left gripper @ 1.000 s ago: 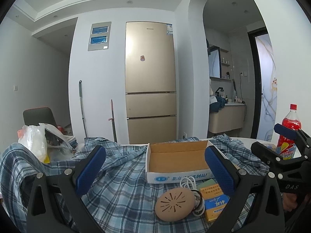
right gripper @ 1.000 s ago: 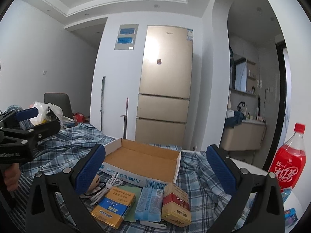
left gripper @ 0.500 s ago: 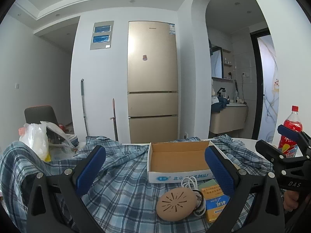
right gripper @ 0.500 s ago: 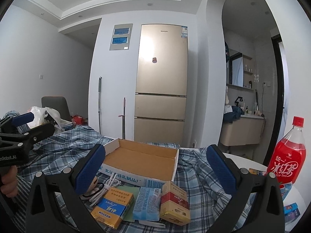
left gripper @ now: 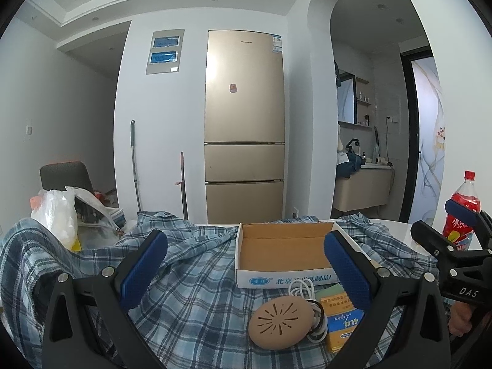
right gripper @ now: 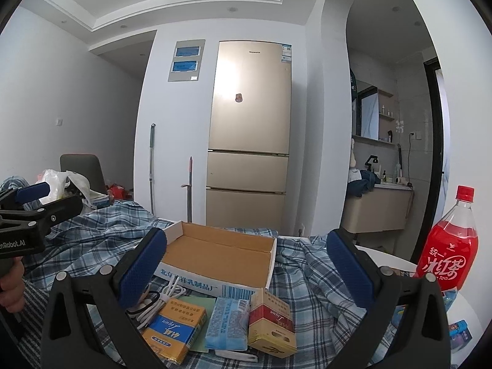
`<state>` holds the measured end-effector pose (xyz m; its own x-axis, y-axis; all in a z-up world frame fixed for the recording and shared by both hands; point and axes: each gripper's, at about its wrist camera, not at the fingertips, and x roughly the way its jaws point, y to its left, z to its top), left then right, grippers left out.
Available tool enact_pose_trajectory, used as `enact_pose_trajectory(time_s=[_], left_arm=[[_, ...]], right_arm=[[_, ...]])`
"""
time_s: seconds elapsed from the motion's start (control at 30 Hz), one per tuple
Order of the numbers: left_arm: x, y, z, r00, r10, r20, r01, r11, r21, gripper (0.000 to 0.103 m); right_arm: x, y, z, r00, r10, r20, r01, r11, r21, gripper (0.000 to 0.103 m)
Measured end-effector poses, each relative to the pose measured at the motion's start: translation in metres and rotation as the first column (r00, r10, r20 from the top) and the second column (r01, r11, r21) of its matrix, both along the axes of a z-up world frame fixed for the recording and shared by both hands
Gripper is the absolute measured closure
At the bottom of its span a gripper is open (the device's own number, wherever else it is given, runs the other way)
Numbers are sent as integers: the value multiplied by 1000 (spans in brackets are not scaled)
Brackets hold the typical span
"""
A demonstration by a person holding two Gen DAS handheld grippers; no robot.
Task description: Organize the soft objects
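A blue plaid shirt lies spread and rumpled over the worktop, its left edge humped up beside a white plastic bag. The left gripper hovers over bare cloth, jaws released and wide. An open cardboard box sits on the shirt at centre; against its near edge crowd a tan round disc, a white cable and small packets. The right gripper, jaws also released, hangs above these. A red drink bottle stands on the worktop's white right rim.
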<state>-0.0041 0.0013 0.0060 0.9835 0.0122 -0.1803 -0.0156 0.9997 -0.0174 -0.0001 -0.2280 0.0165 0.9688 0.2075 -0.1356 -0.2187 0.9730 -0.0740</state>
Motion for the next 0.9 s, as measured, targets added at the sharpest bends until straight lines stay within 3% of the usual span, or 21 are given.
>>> enact_pose_trajectory(time_s=[0.7, 0.9], left_arm=[[5, 0, -6, 1000, -11, -14, 11, 1000, 9, 0], [4, -7, 0, 1000, -12, -25, 13, 999, 40, 0]], right_arm=[[12, -2, -3, 996, 50, -71, -48, 999, 22, 0], [15, -15, 18, 996, 45, -83, -38, 996, 79, 0]])
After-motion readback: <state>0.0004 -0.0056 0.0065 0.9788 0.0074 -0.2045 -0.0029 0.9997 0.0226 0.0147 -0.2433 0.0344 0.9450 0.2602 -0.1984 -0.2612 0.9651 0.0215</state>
